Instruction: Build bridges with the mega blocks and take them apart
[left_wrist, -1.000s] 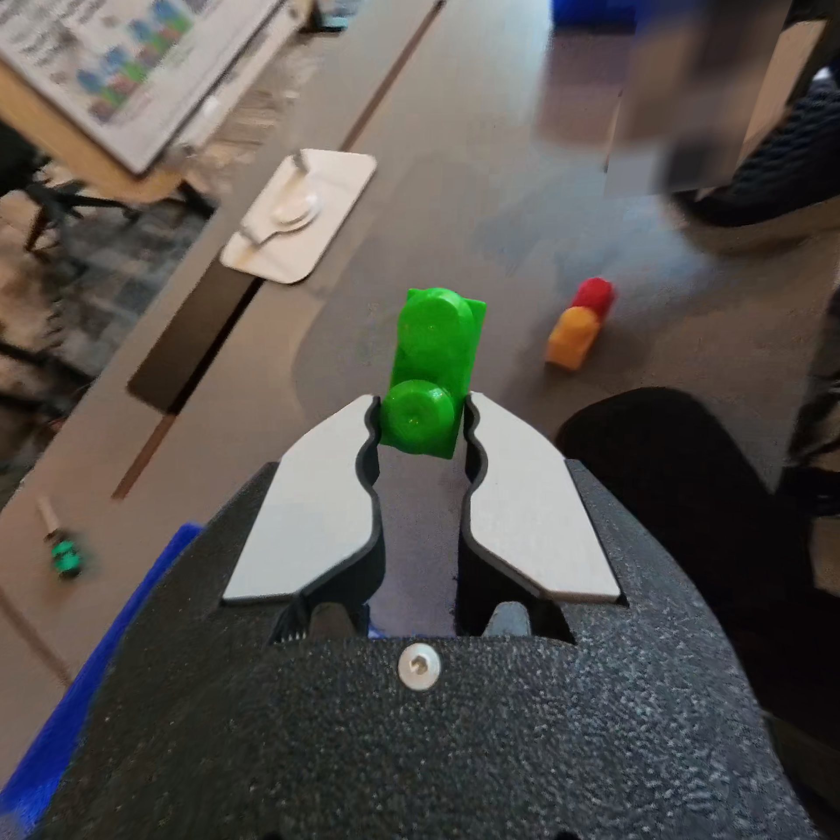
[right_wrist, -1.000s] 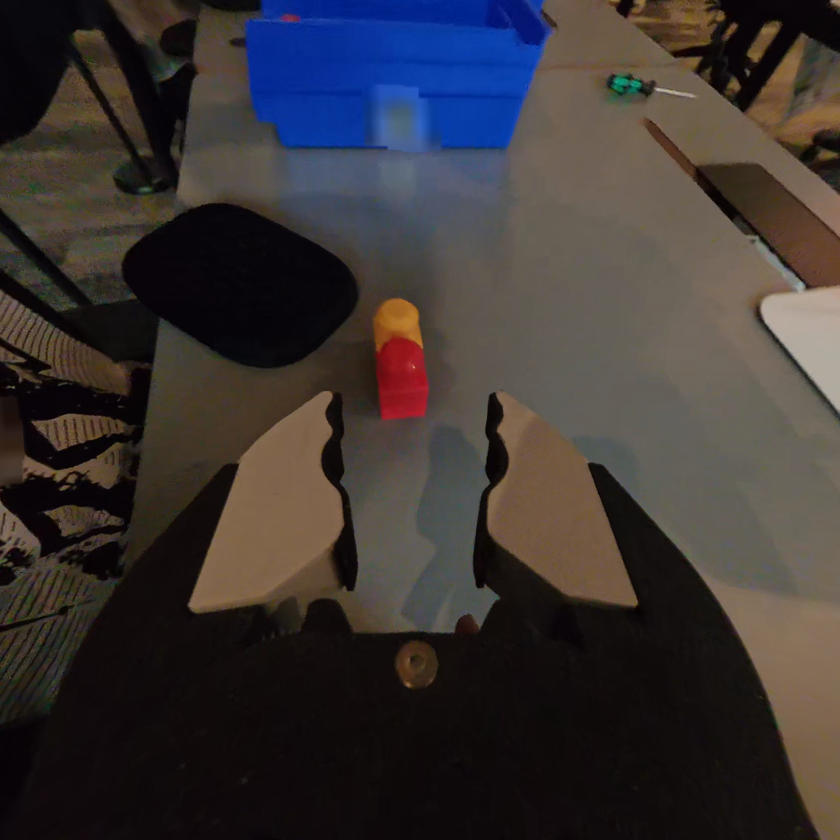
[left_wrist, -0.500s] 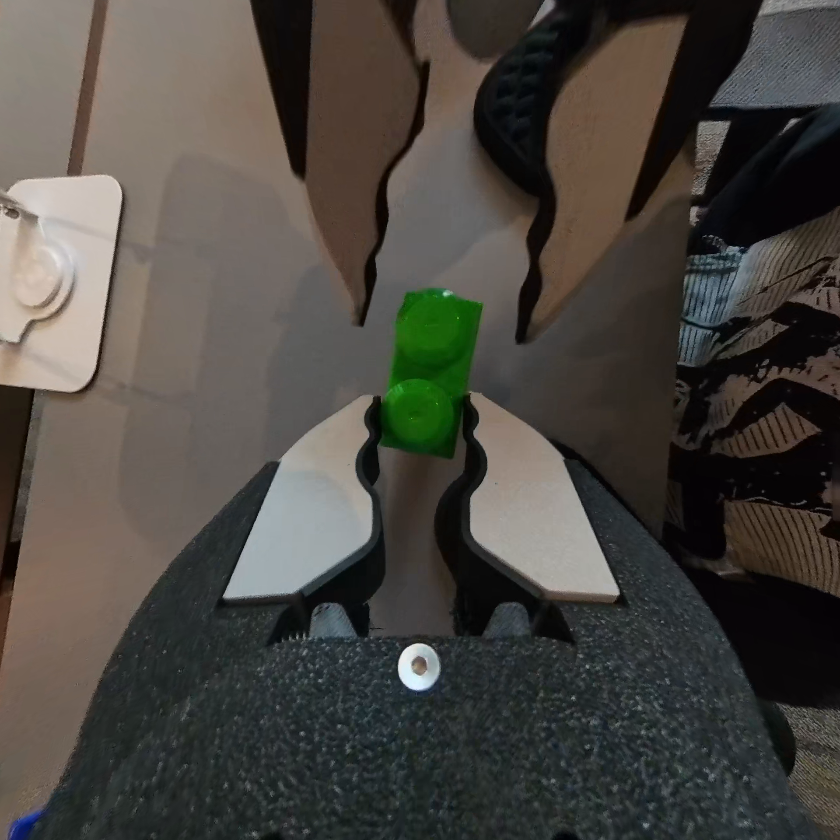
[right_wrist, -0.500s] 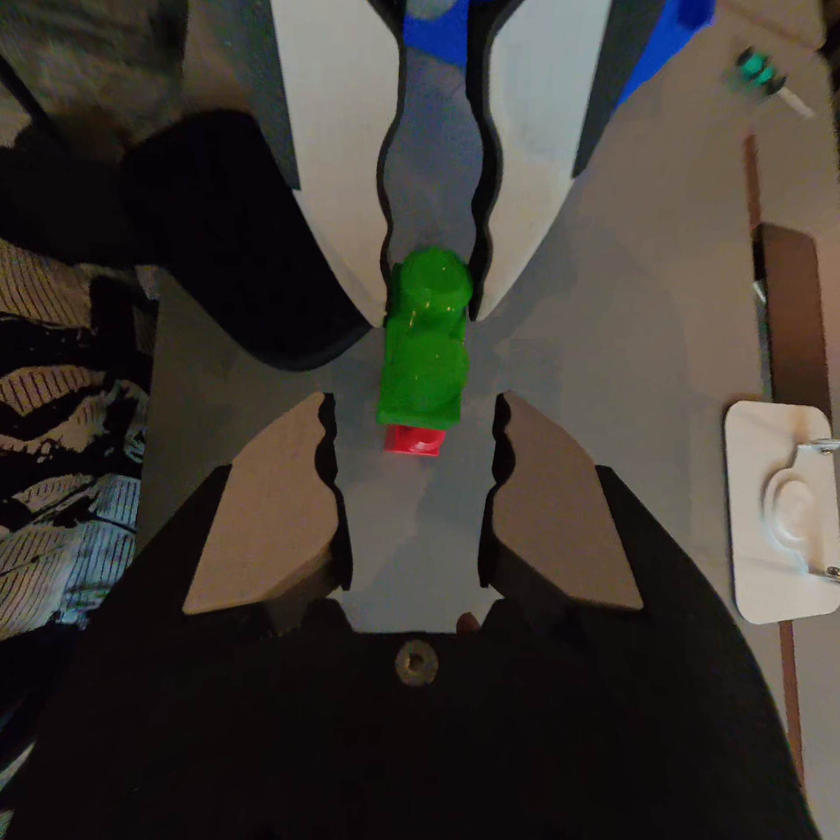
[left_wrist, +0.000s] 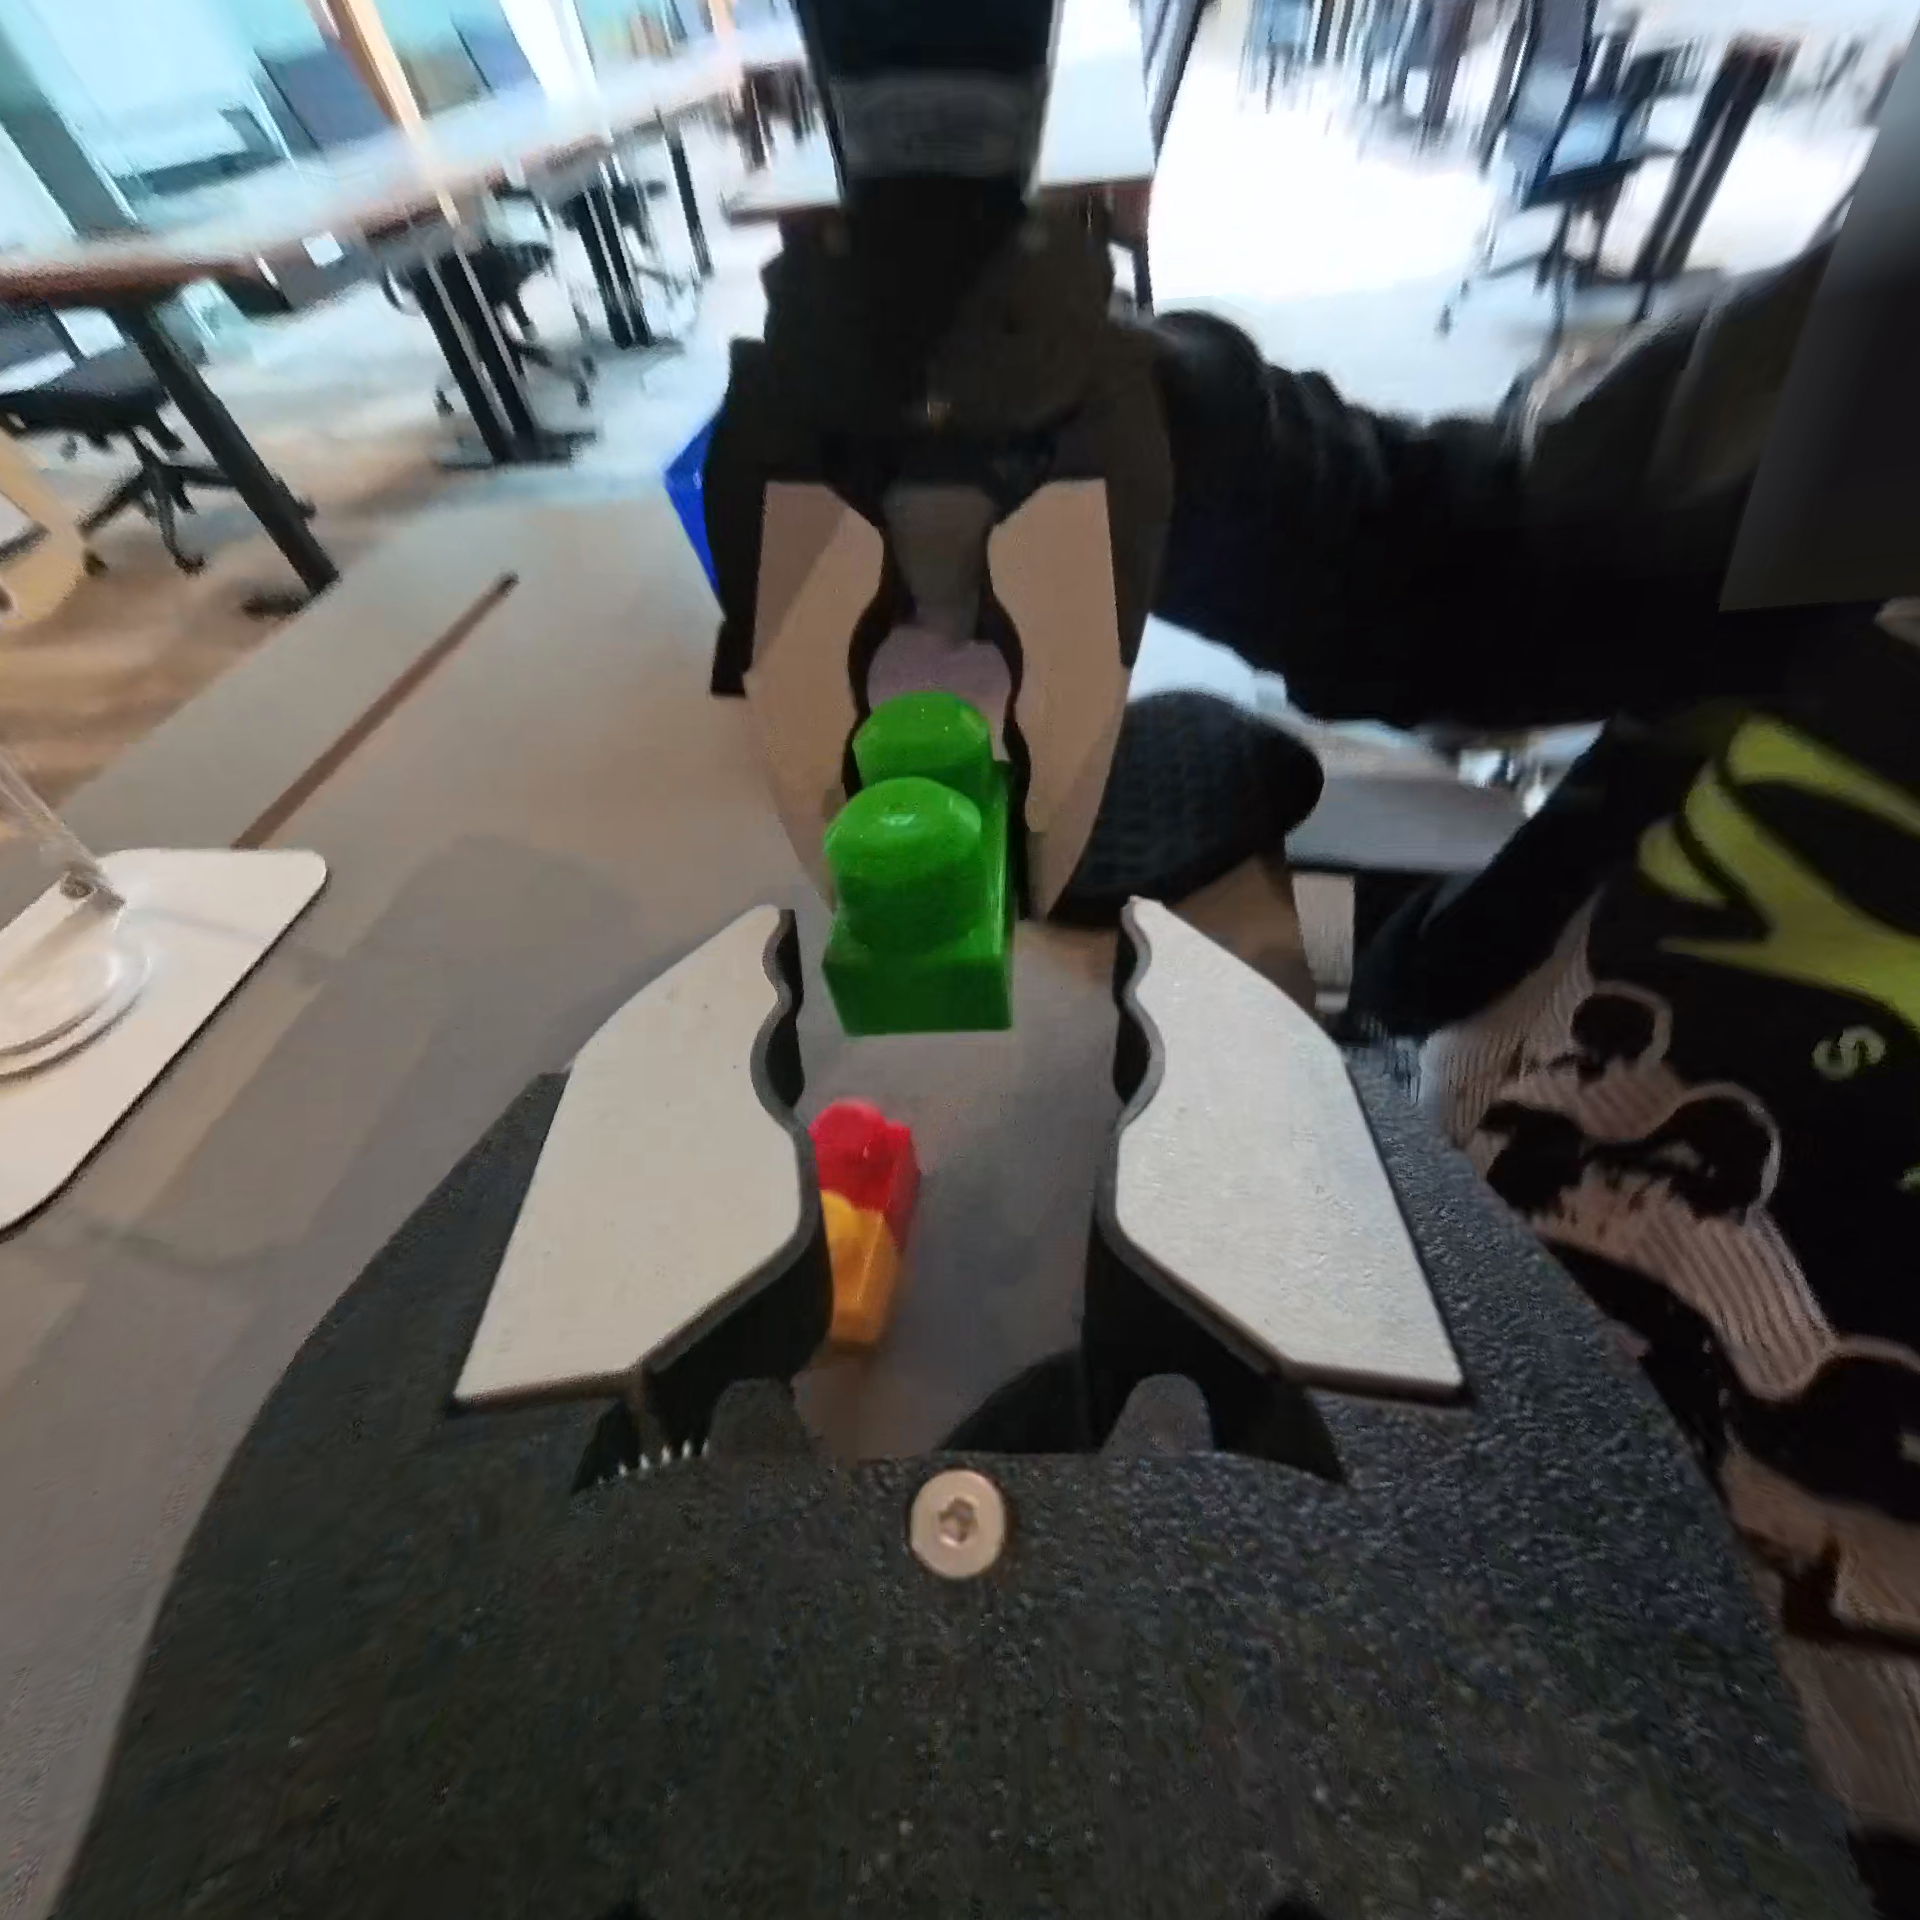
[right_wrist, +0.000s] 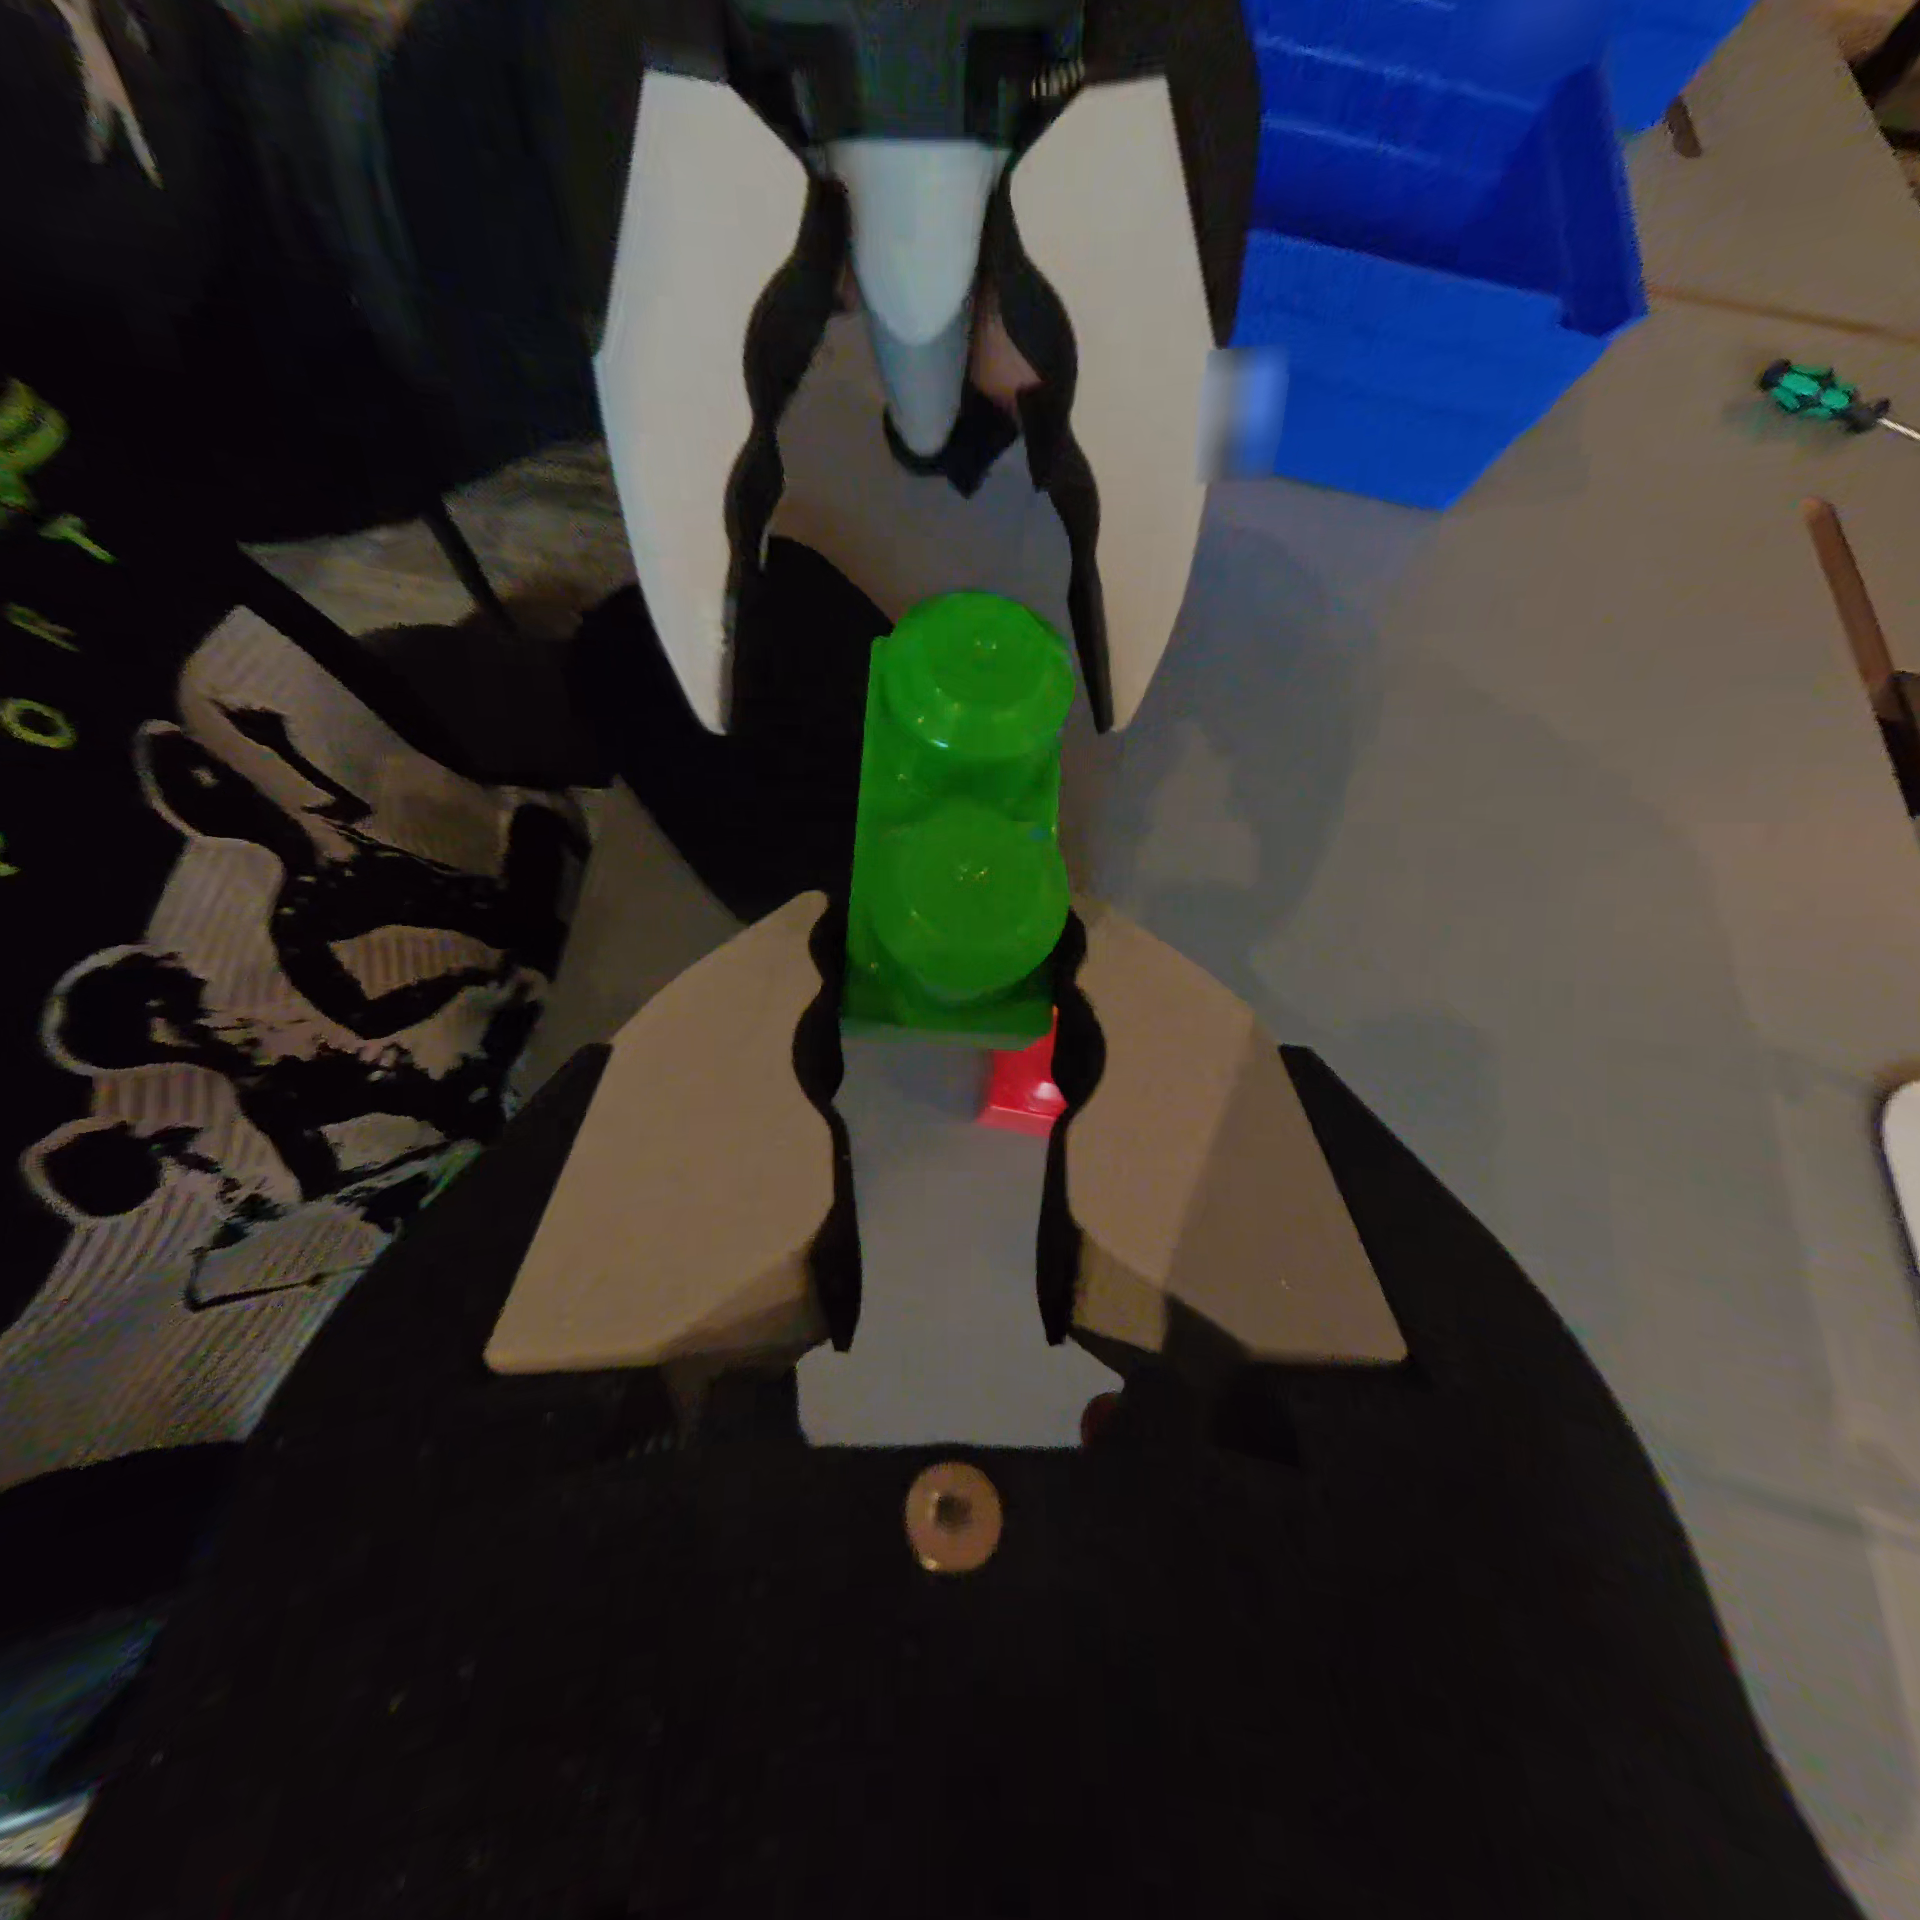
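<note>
Right wrist view: right claw (right_wrist: 948, 956) grips green block (right_wrist: 956, 821).

Left wrist view bright, blurred at edges; right wrist view dim.

Grey table (right_wrist: 1455, 831) as landmark. Blue plastic bin (right_wrist: 1434, 312) at its far end in the right wrist view, blurred patch on its front. Green-handled screwdriver (right_wrist: 1813, 395) lies on the table right of the bin, apart from it. Brown strip (right_wrist: 1860, 623) runs along the table nearer than the screwdriver. White flat base plate (left_wrist: 156, 997) on the table's left side in the left wrist view, clear stand foot (left_wrist: 62, 935) on it. Black pad (left_wrist: 1195, 810) at the table's edge. Blurred office desks and chairs (left_wrist: 312, 312) beyond the table.
</note>
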